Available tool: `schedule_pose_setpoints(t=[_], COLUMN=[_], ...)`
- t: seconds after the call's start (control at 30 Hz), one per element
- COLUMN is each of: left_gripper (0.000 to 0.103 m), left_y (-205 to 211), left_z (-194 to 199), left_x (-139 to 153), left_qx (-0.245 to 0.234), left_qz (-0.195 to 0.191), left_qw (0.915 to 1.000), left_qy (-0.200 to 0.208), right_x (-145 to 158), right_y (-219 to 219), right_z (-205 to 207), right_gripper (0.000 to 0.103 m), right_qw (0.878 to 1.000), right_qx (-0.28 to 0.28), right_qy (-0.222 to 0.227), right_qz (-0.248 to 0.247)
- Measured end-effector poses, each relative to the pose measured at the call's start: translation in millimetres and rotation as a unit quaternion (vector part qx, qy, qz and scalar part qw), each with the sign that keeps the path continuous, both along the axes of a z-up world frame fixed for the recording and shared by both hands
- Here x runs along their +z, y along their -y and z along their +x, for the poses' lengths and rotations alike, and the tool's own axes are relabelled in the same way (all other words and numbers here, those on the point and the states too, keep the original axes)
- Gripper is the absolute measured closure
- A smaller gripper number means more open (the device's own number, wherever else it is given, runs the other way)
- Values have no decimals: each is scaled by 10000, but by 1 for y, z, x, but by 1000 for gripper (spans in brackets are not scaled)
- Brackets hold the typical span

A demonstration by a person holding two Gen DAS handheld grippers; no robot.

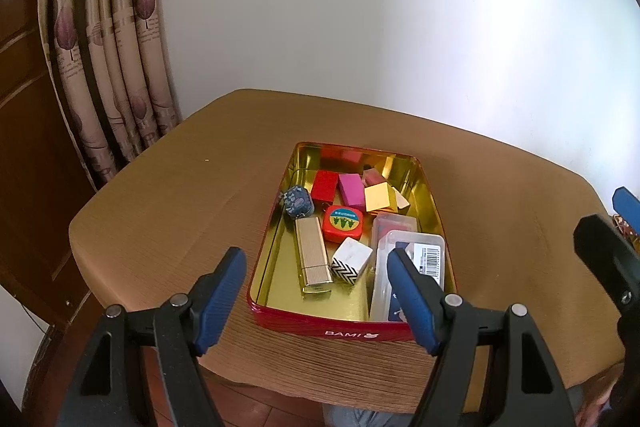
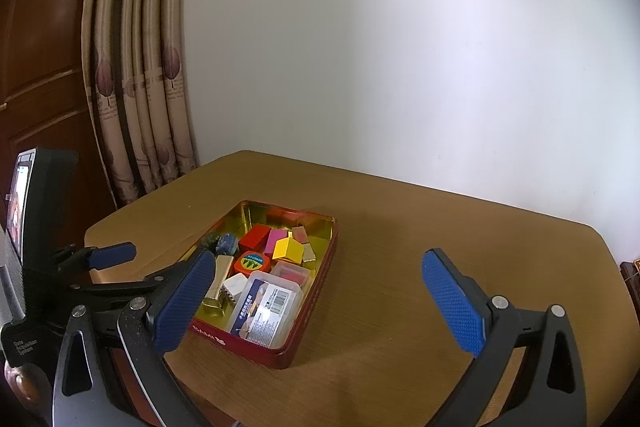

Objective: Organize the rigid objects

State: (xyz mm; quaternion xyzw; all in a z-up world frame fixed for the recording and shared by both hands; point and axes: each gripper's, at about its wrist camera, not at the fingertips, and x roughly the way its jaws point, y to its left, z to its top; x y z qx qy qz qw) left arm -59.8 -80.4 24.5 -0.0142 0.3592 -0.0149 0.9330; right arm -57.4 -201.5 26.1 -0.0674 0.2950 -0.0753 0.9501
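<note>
Red tin [image 1: 280, 321] sits on the wood counter [image 1: 160, 211], already loaded: gold lighter-shaped case [image 1: 314, 255], red tape measure [image 1: 343, 223], chevron-print block [image 1: 352, 261], clear plastic case with barcode label [image 1: 424, 255], blue speckled die [image 1: 297, 201], plus red, pink and yellow blocks at the far end. Counter around the tin looks bare in both views, so judging the sorting mostly done (or nothing pulled out yet, can't tell).

Left gripper [image 1: 316, 299] hangs just over the tin's near short wall, fingers spread wide, holding nothing. Tin's long axis runs straight away from it; gold case lies along that same axis, directly ahead between the fingers, so a grab would close across its narrow width.

Right gripper [image 2: 320, 299] also wide open and empty, above the counter; tin lies ahead and to its left, partly behind its left finger [image 2: 184, 301]. Left one is nearer the contents.
</note>
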Motion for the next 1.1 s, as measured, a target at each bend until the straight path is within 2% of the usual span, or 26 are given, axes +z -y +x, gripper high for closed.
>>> schedule_pose_setpoints(t=[0.87,1.1], left_gripper=[25,22], left_y=[7,6], left_z=[5,11], left_x=[-7,-15], left_qx=[-115,-213], left_qz=[99,-21], left_qw=[9998,9993], left_qy=[-162,-303], right_x=[-3,-5], right_y=[0,-1], right_z=[-1,-2], right_gripper=[0,0], right_qw=[10000,10000], right_qx=[8,31], right_qy=[-76,-94], right_qz=[6,6])
